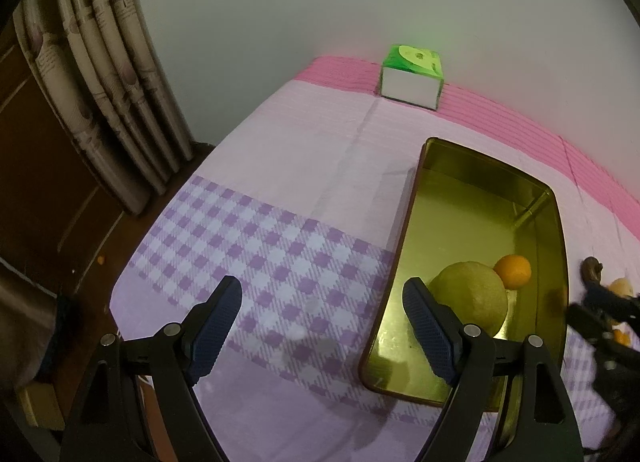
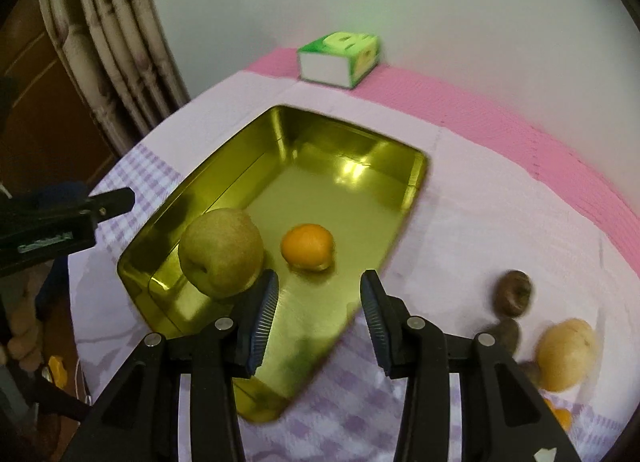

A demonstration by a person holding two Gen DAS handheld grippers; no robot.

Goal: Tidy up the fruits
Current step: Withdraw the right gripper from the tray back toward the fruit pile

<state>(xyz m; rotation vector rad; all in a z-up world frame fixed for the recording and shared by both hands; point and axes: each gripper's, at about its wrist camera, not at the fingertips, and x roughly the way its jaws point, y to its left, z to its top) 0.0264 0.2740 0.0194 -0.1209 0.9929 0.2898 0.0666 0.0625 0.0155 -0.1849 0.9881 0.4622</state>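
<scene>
A gold metal tray (image 1: 408, 222) (image 2: 224, 166) lies on the table. In it sit a green-yellow pear (image 1: 470, 296) (image 2: 220, 252) and a small orange (image 1: 513, 270) (image 2: 307, 247). My left gripper (image 1: 322, 302) is open and empty, over the checked cloth at the tray's left edge. My right gripper (image 2: 318, 298) is open and empty, above the tray's near right edge. On the cloth right of the tray lie two brown fruits (image 2: 514, 292), a yellowish round fruit (image 2: 568, 358) and an orange piece (image 2: 560, 416).
A green and white tissue box (image 1: 412, 76) (image 2: 340, 58) stands at the table's far edge by the wall. Curtains (image 1: 100, 74) hang at the left. The table's left edge drops off to the floor (image 1: 60, 222). The left gripper shows at the right wrist view's left side (image 2: 60, 218).
</scene>
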